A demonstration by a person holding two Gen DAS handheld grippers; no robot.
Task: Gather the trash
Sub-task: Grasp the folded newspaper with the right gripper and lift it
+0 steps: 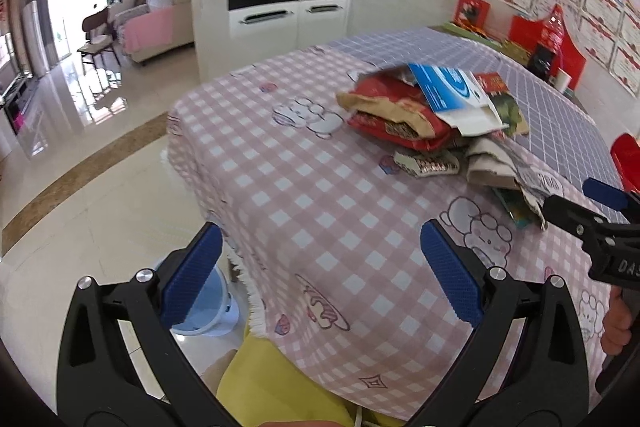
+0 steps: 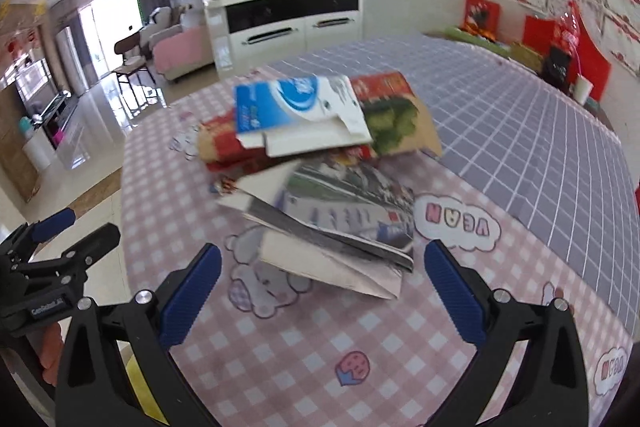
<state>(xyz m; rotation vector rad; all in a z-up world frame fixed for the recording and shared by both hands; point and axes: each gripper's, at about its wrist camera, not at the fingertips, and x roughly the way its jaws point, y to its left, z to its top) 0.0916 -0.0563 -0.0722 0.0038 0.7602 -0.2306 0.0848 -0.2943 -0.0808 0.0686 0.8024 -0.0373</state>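
Two pairs of tongs show, both spread wide with nothing between their blue pads. The left tongs [image 1: 322, 275] fill the bottom of the left wrist view, hanging over the near edge of the counter [image 1: 320, 187], which is covered in a pink checked cloth with cartoon prints. The right tongs [image 2: 322, 291] sit low in the right wrist view, above the same cloth, with a folded magazine [image 2: 340, 227] lying just beyond their tips.

The trash is a loose heap near the middle of the counter: a blue-and-white carton [image 2: 296, 111] lies on top, over a red snack bag [image 1: 396, 115] and a green-printed packet [image 2: 392, 119]. How many pieces lie underneath is hard to tell, since they overlap and the right wrist view is blurred. In the left wrist view a small wrapper [image 1: 426, 163] lies beside the heap, its print too small to read.

At the lower left of the left wrist view a pale blue bucket [image 1: 208, 311] stands on the floor, mostly hidden behind the left pad and the cloth's fringe. A yellow garment [image 1: 280, 387] is cut off by the bottom edge. At the right edge a hand [image 1: 618, 323] holding the other tool is only partly in view.
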